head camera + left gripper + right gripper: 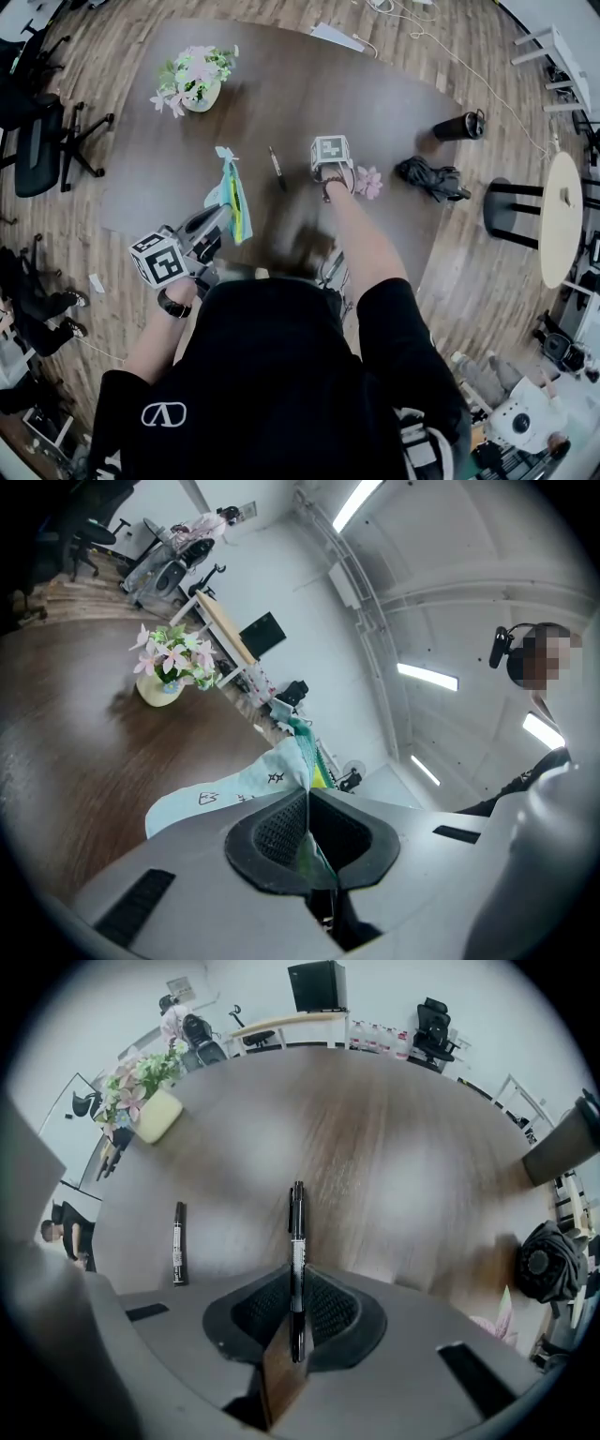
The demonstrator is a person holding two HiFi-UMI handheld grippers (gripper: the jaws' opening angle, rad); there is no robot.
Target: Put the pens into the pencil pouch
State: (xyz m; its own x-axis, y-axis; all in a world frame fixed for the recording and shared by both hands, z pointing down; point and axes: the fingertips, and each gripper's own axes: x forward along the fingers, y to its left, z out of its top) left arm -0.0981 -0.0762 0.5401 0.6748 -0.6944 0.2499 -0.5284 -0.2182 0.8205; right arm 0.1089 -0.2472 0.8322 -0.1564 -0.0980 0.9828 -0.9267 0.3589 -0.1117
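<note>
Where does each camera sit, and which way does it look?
Head view: on the person's head, looking steeply down at the table; shoulders and both arms show.
Left gripper view: on the left gripper, looking past the gripped pencil pouch, up across the room; a shoulder shows.
Right gripper view: on the right gripper, looking down at the table past the gripped pen.
Shared: all three show the flower pot.

pencil pouch [234,202]: pale blue, in left tool [307,797] | black pen [277,164]: flat, pouch's 2 o'clock | second pen [297,1222]: in right tool [296,1283]
</note>
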